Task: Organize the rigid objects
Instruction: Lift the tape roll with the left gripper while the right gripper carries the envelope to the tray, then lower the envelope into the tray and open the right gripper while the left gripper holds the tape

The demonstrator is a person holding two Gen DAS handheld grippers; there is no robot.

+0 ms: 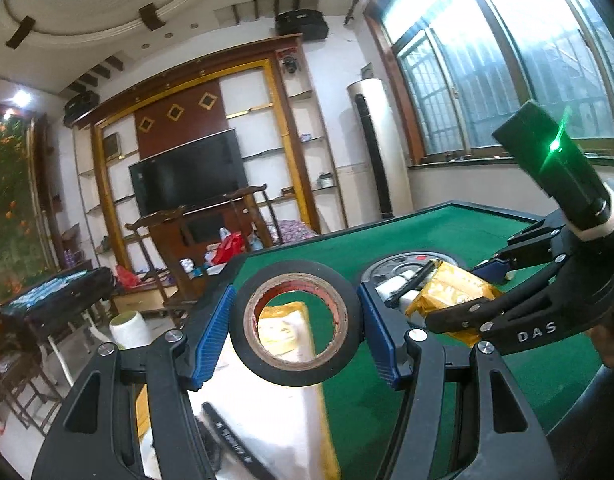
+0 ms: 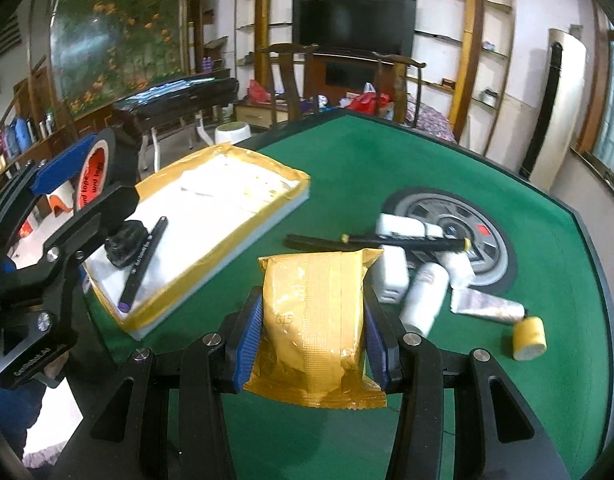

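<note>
My left gripper (image 1: 294, 320) is shut on a black tape roll (image 1: 243, 320) with a red core, held above a shallow gold-edged white tray (image 2: 227, 236). The roll also shows in the right wrist view (image 2: 119, 152). My right gripper (image 2: 313, 336) is shut on a gold foil packet (image 2: 313, 320), held over the green table (image 2: 387, 168); the packet also shows in the left wrist view (image 1: 453, 292). In the tray lie a black marker (image 2: 145, 258) and a small black lump (image 2: 125, 242).
A pile lies right of the packet: white bottles (image 2: 423, 300), a long black pen (image 2: 407, 242), a crumpled tube (image 2: 487, 304) and a small yellow roll (image 2: 529, 338). A round metal hub (image 2: 479, 220) sits in the table's middle. Chairs stand beyond the far edge.
</note>
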